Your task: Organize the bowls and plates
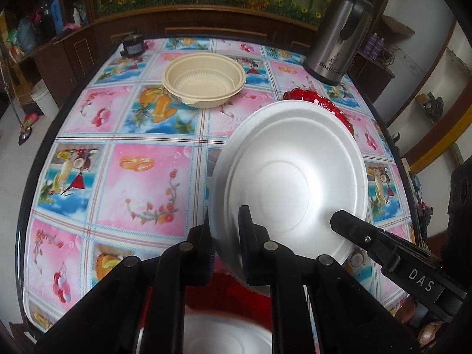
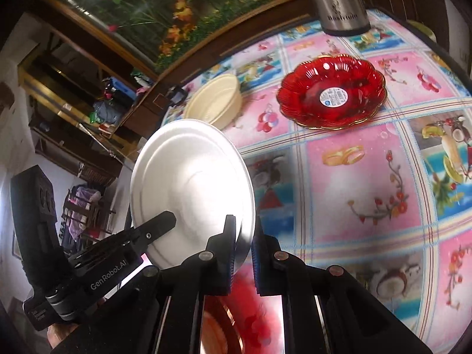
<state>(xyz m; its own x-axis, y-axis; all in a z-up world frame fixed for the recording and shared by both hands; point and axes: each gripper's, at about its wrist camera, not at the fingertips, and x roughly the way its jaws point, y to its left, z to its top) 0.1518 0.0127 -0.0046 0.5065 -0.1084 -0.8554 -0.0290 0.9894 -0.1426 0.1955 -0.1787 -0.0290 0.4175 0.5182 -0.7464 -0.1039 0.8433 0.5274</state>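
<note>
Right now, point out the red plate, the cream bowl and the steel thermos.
red plate (image 2: 332,96): right wrist view, on its round label.
cream bowl (image 1: 205,81): left wrist view, on its inner floor.
steel thermos (image 1: 339,34): left wrist view, on its body.

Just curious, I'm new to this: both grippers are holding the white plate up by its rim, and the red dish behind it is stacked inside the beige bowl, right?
Not quite. In the right wrist view the red dish sits alone on the tablecloth, apart from the beige bowl. Both grippers do hold the white plate.

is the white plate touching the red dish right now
Apart. In the right wrist view, the white plate is held up by both grippers, with bare tablecloth between it and the red dish.
</note>
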